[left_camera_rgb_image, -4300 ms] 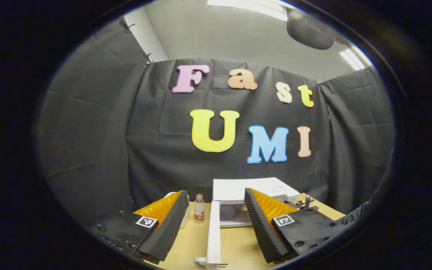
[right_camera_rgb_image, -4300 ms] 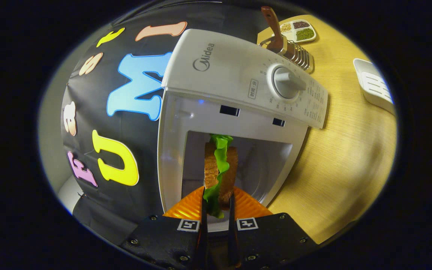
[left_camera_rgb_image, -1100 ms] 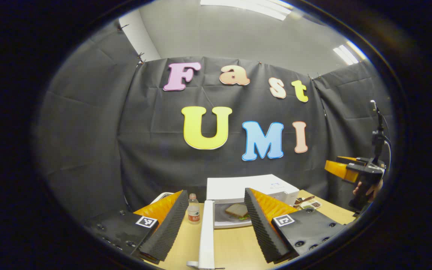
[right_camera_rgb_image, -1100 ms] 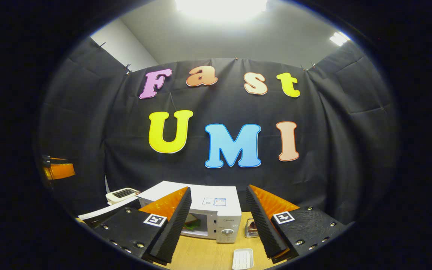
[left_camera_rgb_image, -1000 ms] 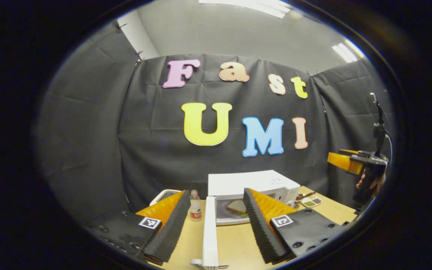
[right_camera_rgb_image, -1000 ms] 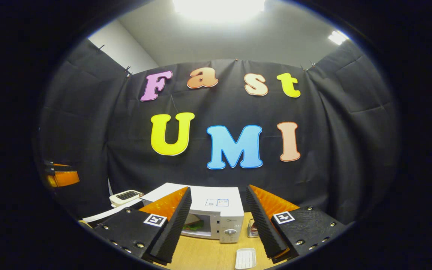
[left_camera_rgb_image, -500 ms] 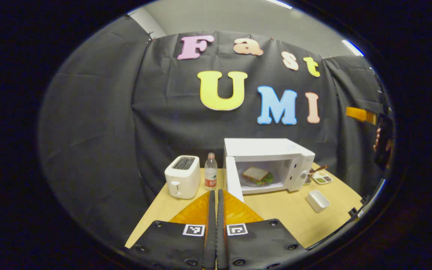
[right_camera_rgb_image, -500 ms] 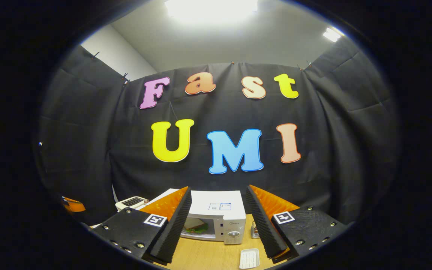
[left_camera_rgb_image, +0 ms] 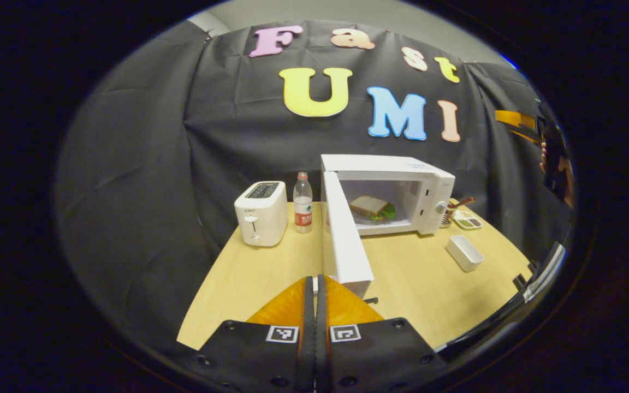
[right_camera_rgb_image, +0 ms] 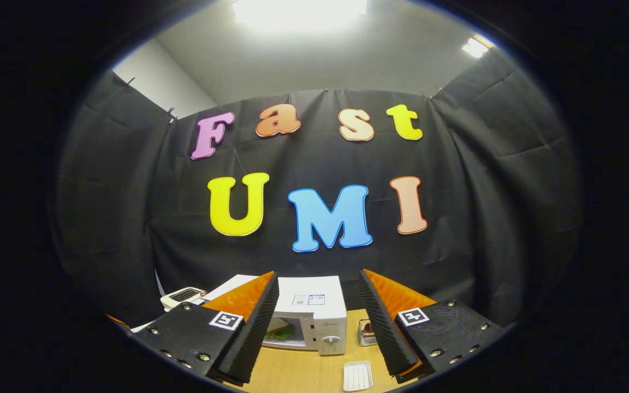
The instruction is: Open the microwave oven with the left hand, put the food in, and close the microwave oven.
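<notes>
With the sandwich (left_camera_rgb_image: 370, 206) already lying inside the microwave (left_camera_rgb_image: 388, 194) and the door (left_camera_rgb_image: 345, 240) swung wide toward you, the step in hand looks to be the closing. Your left gripper (left_camera_rgb_image: 314, 316) has its jaws pressed together with nothing between them, which suits a push well. Bring the closed tip to the outer face of the door near its free edge, at about 1 o'clock from the jaws and just beyond them, and sweep it round toward the oven front in one steady arc. Push low and flat so the oven does not skid on the desk (left_camera_rgb_image: 413, 278), and mind the bottle (left_camera_rgb_image: 303, 203) and toaster (left_camera_rgb_image: 261, 213) at 11 o'clock, which stand clear of the door's swing but close to your approach.

Seen from the left gripper view, the sandwich sits at roughly 1 o'clock, well apart from the jaws, deep in the cavity behind the door.

Your right gripper (right_camera_rgb_image: 317, 322) is held back with its jaws spread apart and empty; the microwave (right_camera_rgb_image: 306, 314) shows between them, far off. Keep that hand away from the door's path.
</notes>
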Demonstrator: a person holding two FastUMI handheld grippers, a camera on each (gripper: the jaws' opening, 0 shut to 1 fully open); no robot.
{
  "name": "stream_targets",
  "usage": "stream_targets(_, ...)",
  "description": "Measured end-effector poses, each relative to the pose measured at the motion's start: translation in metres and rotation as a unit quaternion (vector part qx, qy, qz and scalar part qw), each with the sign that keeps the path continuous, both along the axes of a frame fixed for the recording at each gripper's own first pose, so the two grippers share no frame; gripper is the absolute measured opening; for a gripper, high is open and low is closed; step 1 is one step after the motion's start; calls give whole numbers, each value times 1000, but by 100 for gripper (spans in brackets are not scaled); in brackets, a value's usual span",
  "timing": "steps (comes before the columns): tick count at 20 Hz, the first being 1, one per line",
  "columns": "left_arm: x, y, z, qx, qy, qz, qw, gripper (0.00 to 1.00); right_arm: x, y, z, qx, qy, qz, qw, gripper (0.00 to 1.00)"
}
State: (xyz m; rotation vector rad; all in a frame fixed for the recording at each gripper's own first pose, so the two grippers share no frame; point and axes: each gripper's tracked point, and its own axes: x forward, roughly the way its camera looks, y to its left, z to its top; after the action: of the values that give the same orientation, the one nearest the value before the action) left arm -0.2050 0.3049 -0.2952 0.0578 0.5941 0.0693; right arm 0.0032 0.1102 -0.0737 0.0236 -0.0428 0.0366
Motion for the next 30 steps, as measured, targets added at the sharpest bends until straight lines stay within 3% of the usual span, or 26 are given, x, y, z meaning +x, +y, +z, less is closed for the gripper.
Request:
stream_targets(7,6,-35,-1,-21,8,-25,999,6,-5,-16,1,3,-3,-7,1000,88)
stream_targets(19,43,-148,-6,-51,9,-126,991,7,-5,-46,-3,13,7,-18,1000,88)
stream_targets(30,98,-219,-19,-98,3,-161,982,7,2,-75,7,-10,8,-24,1000,88)
